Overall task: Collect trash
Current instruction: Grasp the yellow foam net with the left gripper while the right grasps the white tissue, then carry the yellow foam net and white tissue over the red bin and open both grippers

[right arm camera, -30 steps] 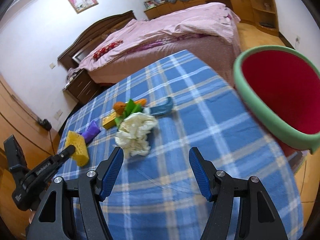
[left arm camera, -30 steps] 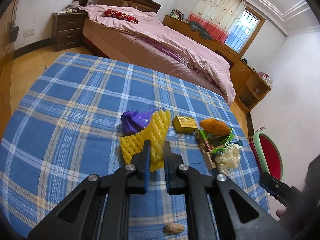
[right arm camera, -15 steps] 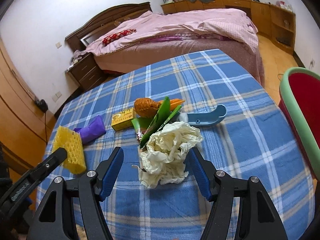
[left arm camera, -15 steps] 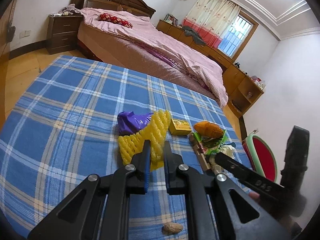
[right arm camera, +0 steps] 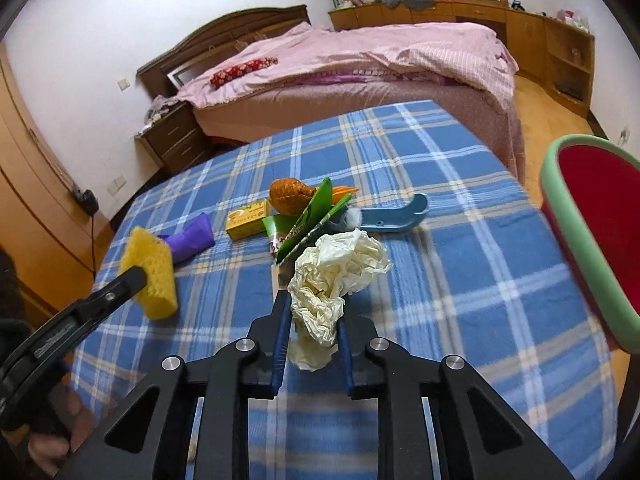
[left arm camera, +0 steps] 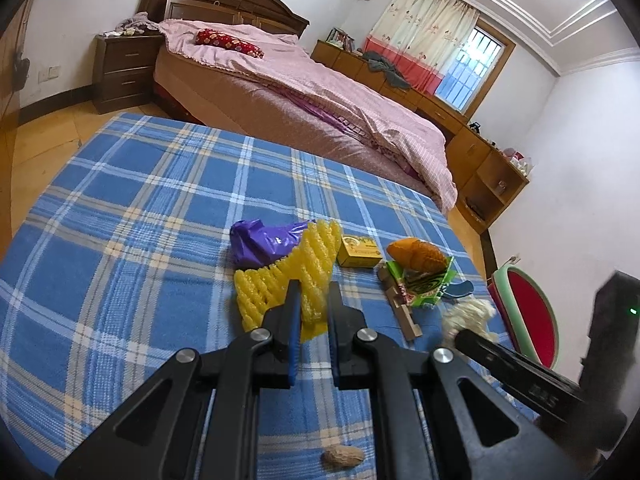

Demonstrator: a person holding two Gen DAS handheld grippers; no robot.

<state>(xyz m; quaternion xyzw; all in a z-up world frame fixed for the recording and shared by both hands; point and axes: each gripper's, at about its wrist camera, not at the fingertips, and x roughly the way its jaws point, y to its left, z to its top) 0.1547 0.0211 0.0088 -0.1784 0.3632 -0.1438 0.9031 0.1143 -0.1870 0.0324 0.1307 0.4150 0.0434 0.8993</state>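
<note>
Crumpled white tissue (right arm camera: 336, 276) is being clamped by the closing right hand-held gripper (right arm camera: 312, 316) near the counter's (right arm camera: 460, 300) right edge; yellow foam net (left arm camera: 292, 280) is pinched by the left hand-held gripper (left arm camera: 313, 296).

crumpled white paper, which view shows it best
The right wrist view: the crumpled white paper sits large and centred between the closing right gripper jaws. The left wrist view shows only a small, partly hidden bit at its right.
</note>
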